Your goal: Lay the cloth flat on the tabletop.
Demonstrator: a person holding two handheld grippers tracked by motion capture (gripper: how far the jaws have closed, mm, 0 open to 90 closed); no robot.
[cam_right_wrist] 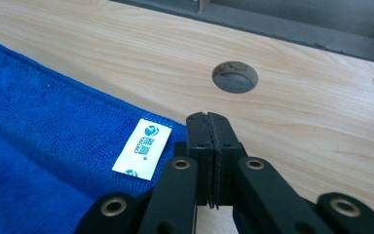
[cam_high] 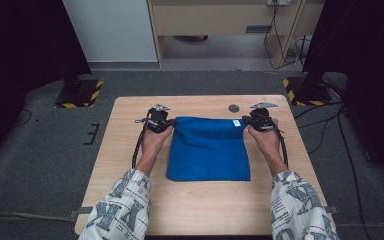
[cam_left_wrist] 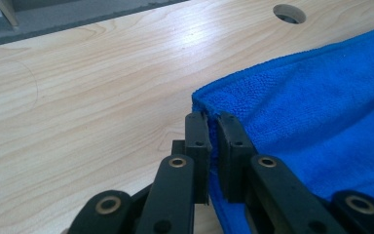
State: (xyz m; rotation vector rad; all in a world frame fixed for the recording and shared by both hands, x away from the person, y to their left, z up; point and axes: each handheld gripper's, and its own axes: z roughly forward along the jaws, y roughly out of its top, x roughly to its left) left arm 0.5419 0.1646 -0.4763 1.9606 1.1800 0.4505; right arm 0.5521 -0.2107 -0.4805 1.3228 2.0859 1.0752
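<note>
The left gripper (cam_high: 159, 121) sits at the far left corner of the blue cloth (cam_high: 209, 149). In the left gripper view its jaws are nearly closed, with a thin fold of the corner pinched between the pads; the cloth runs away from that point to the right and toward the person. The right gripper (cam_high: 259, 120) sits at the far right corner. In the right gripper view its jaws are pressed together with the cloth edge emerging from beneath them, so it is judged to hold that corner, though the pinched fabric itself is hidden there.

The governing relation: both grip points lie on the cloth's far edge, one at each end, and that edge runs left to right across the desk (cam_high: 130, 200). The body of the cloth lies between the two hands and extends back toward the person. Neither hand is nearer; the hold is symmetrical, so any lift or fold should pivot about this far edge.

The cloth is a folded microfibre towel with a fine looped pile, roughly square, lying flat with slight creases near the far edge. A small white care label (cam_right_wrist: 142, 148) is sewn at the right corner. The desk is pale wood-grain laminate, smooth, with a round cable hole (cam_high: 234, 108) beyond the far edge of the cloth.
</note>
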